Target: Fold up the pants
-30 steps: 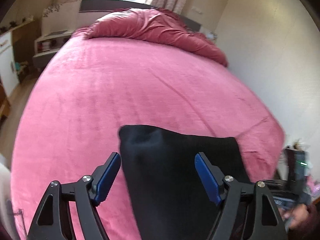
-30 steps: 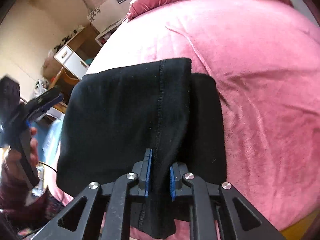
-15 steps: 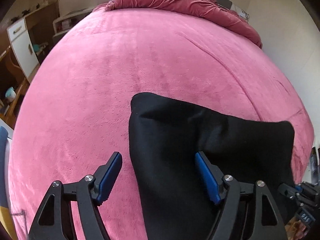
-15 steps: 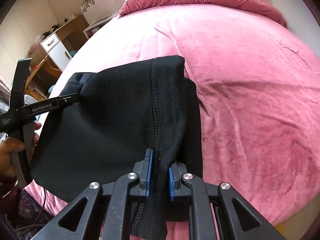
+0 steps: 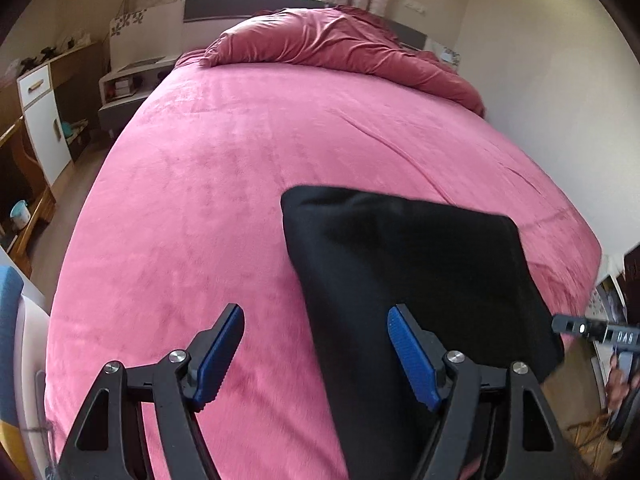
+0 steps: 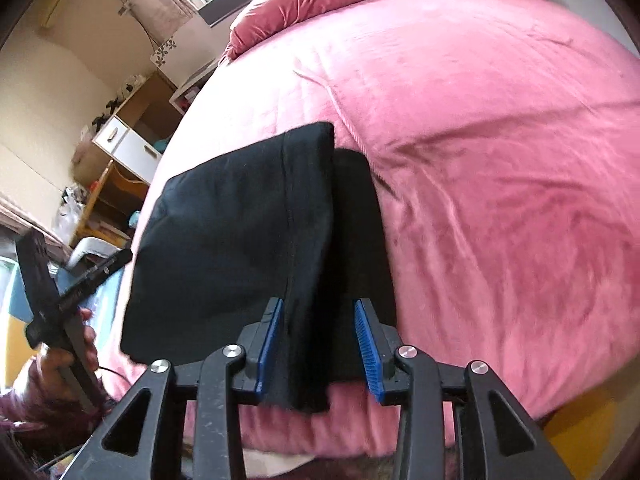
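Observation:
The black pants [image 5: 412, 280] lie folded into a compact rectangle near the front edge of the pink bed [image 5: 240, 160]. They also show in the right wrist view [image 6: 248, 232], with a lower layer sticking out on the right side. My left gripper [image 5: 316, 354] is open and empty, its right finger over the pants' left edge. My right gripper [image 6: 318, 346] is open, its jaws either side of the pants' near edge without clamping it. The left gripper [image 6: 96, 272] shows at the left of the right wrist view, off the pants.
A rumpled pink duvet [image 5: 340, 48] lies at the head of the bed under the window. A wooden desk and white cabinet [image 5: 36, 112] stand along the left wall. A white wall [image 5: 560, 80] runs close along the bed's right side.
My right gripper has opened and let go of the pants' edge. My left gripper has pulled back to the left of the pants, which now rest flat on the bed.

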{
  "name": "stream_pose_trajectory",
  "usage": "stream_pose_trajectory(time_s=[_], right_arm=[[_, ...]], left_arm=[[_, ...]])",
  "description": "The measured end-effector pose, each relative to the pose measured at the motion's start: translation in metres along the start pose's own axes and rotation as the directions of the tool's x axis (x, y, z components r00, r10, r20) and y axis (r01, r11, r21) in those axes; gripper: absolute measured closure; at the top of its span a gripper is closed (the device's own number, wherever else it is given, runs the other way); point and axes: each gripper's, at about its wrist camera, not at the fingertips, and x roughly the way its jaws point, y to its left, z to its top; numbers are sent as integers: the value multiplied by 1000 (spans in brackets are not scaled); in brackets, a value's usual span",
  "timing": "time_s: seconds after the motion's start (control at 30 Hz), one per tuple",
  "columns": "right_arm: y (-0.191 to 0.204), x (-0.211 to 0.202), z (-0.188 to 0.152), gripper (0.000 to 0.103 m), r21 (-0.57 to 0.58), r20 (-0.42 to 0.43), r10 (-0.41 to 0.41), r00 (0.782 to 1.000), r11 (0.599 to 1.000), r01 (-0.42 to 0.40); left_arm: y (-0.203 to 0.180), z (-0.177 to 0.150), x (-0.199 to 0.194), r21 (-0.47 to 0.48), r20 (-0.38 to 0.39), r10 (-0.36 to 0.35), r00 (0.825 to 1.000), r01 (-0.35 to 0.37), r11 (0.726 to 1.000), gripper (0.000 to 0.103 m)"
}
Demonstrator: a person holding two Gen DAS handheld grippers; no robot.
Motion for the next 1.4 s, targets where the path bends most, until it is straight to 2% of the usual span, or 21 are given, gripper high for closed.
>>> stream_pose_trajectory(time_s=[0.1,0.13,0.17,0.23,0.3,0.33,0.37,0.4,0.47,0.57,0.63,0.73,0.83,0.9,0.93,1.03,1.1,1.17,1.2,1.3,1.4], right_arm=[[9,-4,-12,65,6,-21,20,1000,1000,-20],[14,-3,-16,60,9,-29,24,999,1000,-24],[16,-1,-22,51,10,-39,25,999,1000,-25],[18,7,-29,41,21,-59,10,998,1000,-9],[16,14,-30,42,32,-64,1,998,999,1],[17,19,-31,52,33,-67,0,998,999,2],[17,26,-29,67,30,-83,-16,996,999,19],[19,30,-29,69,24,-93,-31,995,999,33],[24,29,-27,81,-2,-85,-45,995,999,45],[34,8,-19,87,-53,-25,-72,997,996,71],[31,1,-14,88,-63,-1,-128,992,990,128],[14,15,-11,88,-25,-38,-159,987,987,158],[11,25,-12,87,-26,-44,-169,985,985,168],[14,24,-13,86,-24,-38,-157,987,987,156],[15,23,-13,80,-30,-37,-157,987,987,156],[13,11,-15,52,-12,-22,-165,986,986,164],[13,1,-14,51,-26,14,-187,982,982,187],[28,-12,-9,51,-82,69,-242,968,966,247],[37,-16,-5,51,-113,89,-241,966,962,250],[73,-13,9,51,-227,109,-181,977,953,202],[118,9,25,52,-352,94,-112,989,926,138]], left_arm=[[1,-18,-8,5,-4,-26,1000,26,1000,27],[1,-24,-12,7,-5,-39,999,39,999,27],[0,-25,-13,11,-7,-50,999,50,999,27],[-8,-31,-12,21,-15,-59,998,59,998,27],[-10,-33,-11,21,-23,-68,997,69,997,28],[-11,-34,-12,18,-27,-73,997,74,997,28],[-10,-34,-12,12,-30,-77,997,77,997,28],[-9,-34,-12,6,-33,-84,996,84,996,28],[-11,-34,-14,12,-33,-94,995,94,995,29],[-23,-38,-15,36,-54,-119,991,121,992,29],[-34,-42,-1,65,-121,-123,985,132,989,28],[-38,-49,19,34,-174,-143,974,151,988,26],[-35,-48,22,2,-184,-155,971,158,988,25],[-32,-45,14,-7,-168,-168,971,169,986,26],[-31,-43,8,-2,-151,-164,975,166,986,26],[-23,-39,-10,-17,-94,-163,982,162,987,26],[-17,-35,-21,-24,-47,-141,989,140,990,26],[-11,-31,-32,-32,8,-122,992,122,992,27],[-10,-29,-37,-35,35,-124,992,125,992,27],[-12,-24,-41,-5,77,-117,990,118,993,27],[-20,-22,-28,32,39,-86,996,84,996,27]])
